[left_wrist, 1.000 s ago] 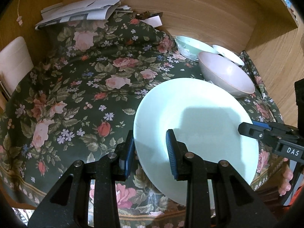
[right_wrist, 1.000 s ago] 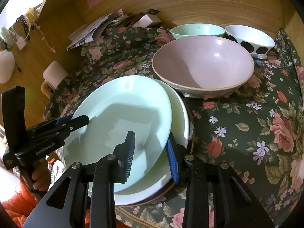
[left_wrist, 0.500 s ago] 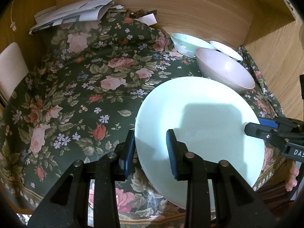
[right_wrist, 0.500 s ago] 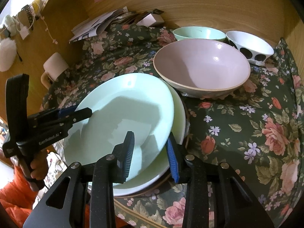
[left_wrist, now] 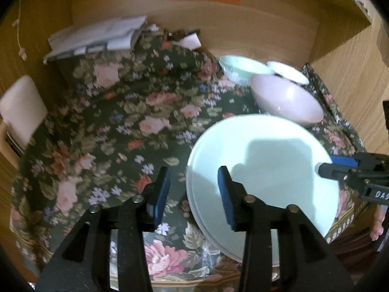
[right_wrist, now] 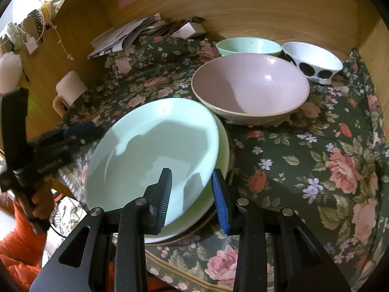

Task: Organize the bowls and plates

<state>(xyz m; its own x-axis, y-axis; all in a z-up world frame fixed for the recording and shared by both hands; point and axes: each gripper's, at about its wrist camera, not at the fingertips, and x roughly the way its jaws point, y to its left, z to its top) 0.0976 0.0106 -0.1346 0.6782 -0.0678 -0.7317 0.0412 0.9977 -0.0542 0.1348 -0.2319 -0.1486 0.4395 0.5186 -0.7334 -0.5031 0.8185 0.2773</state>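
On the floral-clothed table (right_wrist: pixel 304 170), the mint plate (right_wrist: pixel 155 155) rests tilted on the stacked plates (right_wrist: pixel 225 146); the right gripper (right_wrist: pixel 192 194) pinches its near rim; the left gripper (left_wrist: pixel 193 192), jaws just widened, stands clear; lower it gently, centred, before letting go.

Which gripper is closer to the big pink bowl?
The right gripper. It grips the near edge of the green plate on the side where the pink bowl sits. The left gripper, its jaws just opened, is at the plate's far edge.
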